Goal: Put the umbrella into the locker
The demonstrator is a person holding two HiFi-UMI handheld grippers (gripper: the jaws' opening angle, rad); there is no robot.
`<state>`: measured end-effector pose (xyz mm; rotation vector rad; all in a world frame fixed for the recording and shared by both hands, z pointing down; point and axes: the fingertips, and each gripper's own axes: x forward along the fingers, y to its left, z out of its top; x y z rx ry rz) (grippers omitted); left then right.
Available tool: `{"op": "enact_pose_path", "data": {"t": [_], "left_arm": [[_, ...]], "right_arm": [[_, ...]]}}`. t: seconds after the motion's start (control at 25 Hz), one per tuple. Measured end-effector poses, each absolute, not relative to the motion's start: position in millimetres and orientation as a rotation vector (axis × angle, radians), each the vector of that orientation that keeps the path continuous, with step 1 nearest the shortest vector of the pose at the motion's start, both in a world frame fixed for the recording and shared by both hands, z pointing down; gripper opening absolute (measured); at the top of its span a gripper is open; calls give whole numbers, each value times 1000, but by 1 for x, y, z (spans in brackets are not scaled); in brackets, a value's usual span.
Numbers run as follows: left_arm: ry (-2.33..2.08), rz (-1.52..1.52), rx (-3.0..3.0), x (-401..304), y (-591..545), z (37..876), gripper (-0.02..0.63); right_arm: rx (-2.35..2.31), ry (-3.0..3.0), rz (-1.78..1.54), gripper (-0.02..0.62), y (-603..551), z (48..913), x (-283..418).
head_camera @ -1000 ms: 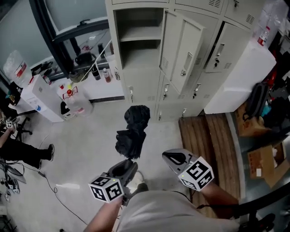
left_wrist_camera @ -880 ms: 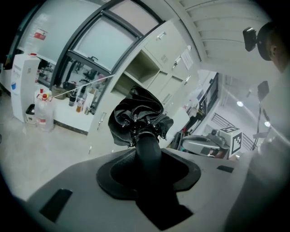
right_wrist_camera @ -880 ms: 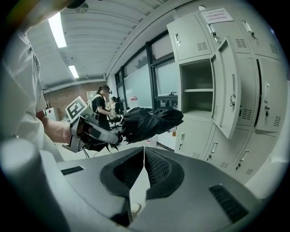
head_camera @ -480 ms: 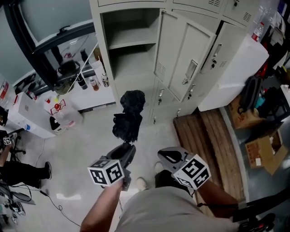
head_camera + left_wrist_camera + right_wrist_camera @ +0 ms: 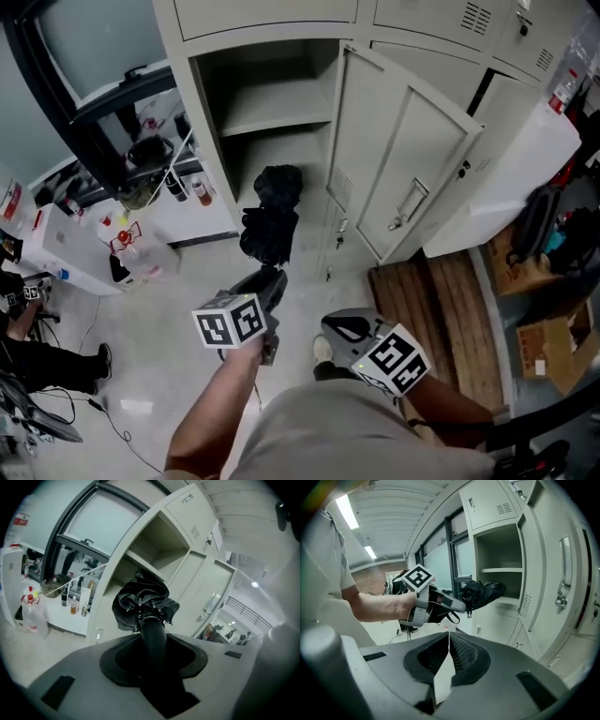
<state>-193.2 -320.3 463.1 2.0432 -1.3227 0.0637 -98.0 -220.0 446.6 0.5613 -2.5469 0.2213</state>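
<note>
Approach to the locker (image 5: 208,141), head view with both gripper views. Compared with the head views of a second and half a second ago, the open compartment now fills far more of the frame. The folded black umbrella (image 5: 271,221), earlier seen over bare floor well short of the cabinet, now overlaps the lower section of the opening, below the inner shelf (image 5: 277,110). The carry is judged to be nearly complete, so what remains is insertion and release.

The door (image 5: 405,178) stands swung out to the right of the opening and leaves it clear.

The left gripper (image 5: 266,281) is clamped at a medium opening on the umbrella's dark handle. In the left gripper view the handle runs out from between the jaws of the left gripper (image 5: 153,651), and the bunched canopy of the umbrella (image 5: 143,601) points at the locker (image 5: 157,543).

In the right gripper view the umbrella (image 5: 483,591) lies roughly level just before the compartment's front edge. Whether its tip has crossed that edge cannot be told.

The right gripper (image 5: 349,328) trails near the person's body. Its own view shows the right gripper (image 5: 448,660) with jaws closed together and nothing between them.
</note>
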Motion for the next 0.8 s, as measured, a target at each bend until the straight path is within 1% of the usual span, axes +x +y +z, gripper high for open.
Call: {"op": "enact_pose_path", "data": {"t": [0.32, 0.8], "left_arm": [[-1394, 71, 2021, -196, -434, 457, 164], [-1479, 94, 1985, -208, -545, 465, 164]], "right_arm": [[518, -2569, 214, 17, -283, 434, -93], [415, -2586, 190, 17, -319, 424, -91]]}}
